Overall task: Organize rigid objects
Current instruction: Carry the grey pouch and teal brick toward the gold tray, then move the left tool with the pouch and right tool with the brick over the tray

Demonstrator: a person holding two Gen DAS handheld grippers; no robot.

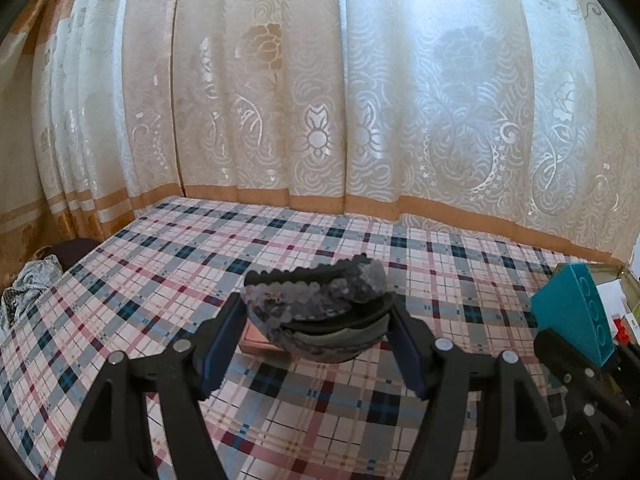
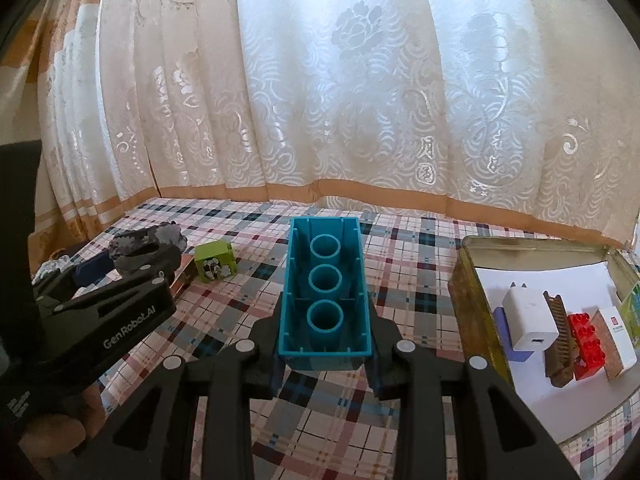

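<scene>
Clamped in the right hand-held gripper (image 2: 325,354), a teal block (image 2: 325,292) is hanging above the plaid surface (image 2: 400,248), hollow side up (likely bound for the tin (image 2: 466,296)); the left hand-held gripper (image 1: 316,334) is gripping a hair clip (image 1: 316,300) aloft.

Plaid cloth and a pale curtain behind.
A checked cloth (image 1: 168,280) of pink, grey and blue covers the tabletop; a cream patterned curtain (image 2: 360,100) with a tan hem band hangs behind; crumpled fabric (image 1: 24,284) lies at the left edge.
</scene>
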